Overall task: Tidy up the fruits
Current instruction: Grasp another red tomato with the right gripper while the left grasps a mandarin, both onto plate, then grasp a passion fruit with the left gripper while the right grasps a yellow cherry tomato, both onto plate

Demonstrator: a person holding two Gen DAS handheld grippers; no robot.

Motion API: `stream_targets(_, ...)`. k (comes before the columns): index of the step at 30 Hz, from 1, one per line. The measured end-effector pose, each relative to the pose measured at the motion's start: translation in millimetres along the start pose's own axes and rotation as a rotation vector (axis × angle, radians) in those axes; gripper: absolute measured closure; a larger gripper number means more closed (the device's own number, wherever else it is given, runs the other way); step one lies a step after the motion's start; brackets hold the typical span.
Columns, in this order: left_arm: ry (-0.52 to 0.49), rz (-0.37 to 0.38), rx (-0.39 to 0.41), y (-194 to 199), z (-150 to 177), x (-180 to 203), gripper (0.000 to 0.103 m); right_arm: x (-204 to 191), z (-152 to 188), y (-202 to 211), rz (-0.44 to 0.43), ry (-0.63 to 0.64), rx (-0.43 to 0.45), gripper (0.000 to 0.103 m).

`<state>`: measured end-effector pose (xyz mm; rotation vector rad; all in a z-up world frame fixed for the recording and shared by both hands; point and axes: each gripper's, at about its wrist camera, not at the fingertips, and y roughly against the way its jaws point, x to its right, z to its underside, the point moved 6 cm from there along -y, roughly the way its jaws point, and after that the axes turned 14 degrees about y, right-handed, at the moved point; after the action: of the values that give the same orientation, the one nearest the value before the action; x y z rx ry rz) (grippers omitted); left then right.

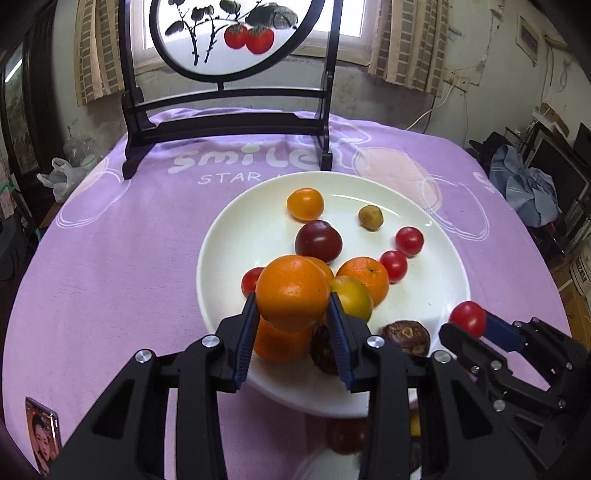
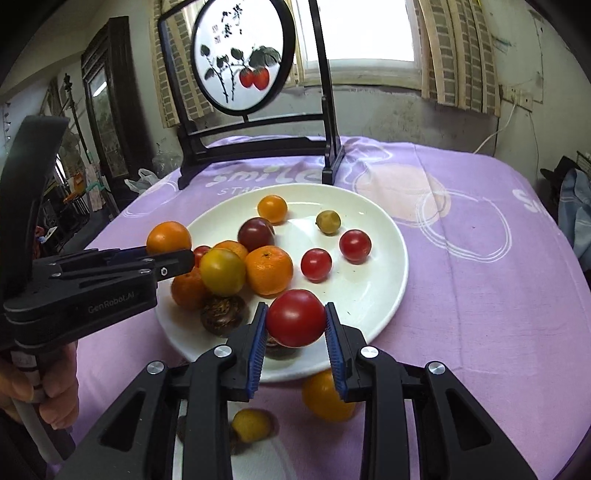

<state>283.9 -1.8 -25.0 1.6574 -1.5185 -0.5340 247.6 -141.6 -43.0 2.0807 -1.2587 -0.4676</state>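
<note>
A round orange mandarin point(image 1: 291, 291) sits pinched between the blue ribbed pads of the left gripper point(image 1: 291, 310), lifted clear above the near rim of a wide white ceramic plate point(image 1: 258, 229), while the right gripper point(image 2: 295, 319) clamps a glossy red cherry tomato point(image 2: 295, 317) just above the plate's near edge. Both black claws tilt downward toward the purple printed tablecloth point(image 1: 110, 240), the left one reaching in from the right claw's left side, with a person's hand point(image 2: 48, 384) wrapped around its handle. Beyond the claws, more mandarins, red tomatoes, a dark purple fruit point(image 1: 318, 242) and a small brownish-green fruit point(image 1: 370, 218) lie loose on the plate. Beneath the right claw, a yellow-orange fruit point(image 2: 327, 397) and a smaller yellow one point(image 2: 251, 424) are partly hidden by the fingers. A black wooden screen with a painted round panel point(image 1: 229, 33) stands behind the plate.
</note>
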Motion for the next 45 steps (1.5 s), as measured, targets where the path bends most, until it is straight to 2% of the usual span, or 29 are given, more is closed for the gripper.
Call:
stream_targets(1,0.015,0.002,0.018,-0.5,-2.8,-0.5,0.066,2.1,0.6,-6.4,-0.001,-0.01,-0.012,0.071)
stream_targets(2,0.022,-0.001,0.029,-0.9,-5.2,-0.9,0.058,4.5,1.4,-10.9,-0.005,-0.022,-0.016,0.067)
stream_targets(3,0.029,-0.02,0.037,-1.5,-8.1,-2.0,0.045,5.8,3.1,-13.0,-0.002,-0.035,-0.018,0.057)
stream_targets(5,0.042,-0.014,0.048,-0.6,-12.2,-2.4,0.035,10.5,6.9,-13.2,-0.011,-0.062,-0.009,0.054)
stream_targets(16,0.037,0.021,0.04,25.1,11.1,-5.1,0.03,21.9,20.6,23.3,-0.026,-0.082,0.017,0.052)
stream_targets(23,-0.006,0.059,0.028,45.3,44.5,-0.7,0.027,21.0,46.9,38.1,-0.021,-0.09,-0.008,0.052)
stream_targets(29,-0.041,0.063,0.008,56.1,70.4,-0.2,0.027,14.1,66.7,50.5,-0.024,-0.084,-0.017,0.052)
stream_targets(33,-0.052,0.069,-0.007,62.6,87.5,0.1,0.026,9.2,75.8,58.0,-0.025,-0.079,-0.02,0.047)
stream_targets(38,-0.076,0.08,-0.037,63.8,112.0,4.3,0.026,3.4,80.8,69.9,-0.018,-0.062,-0.007,0.046)
stream_targets(41,-0.104,0.091,-0.061,61.5,124.9,9.7,0.026,5.7,84.8,74.8,-0.007,-0.069,0.0,0.039)
stream_targets(45,-0.152,0.095,-0.069,58.5,138.2,19.0,0.026,11.8,89.0,80.6,0.002,-0.085,0.01,0.039)
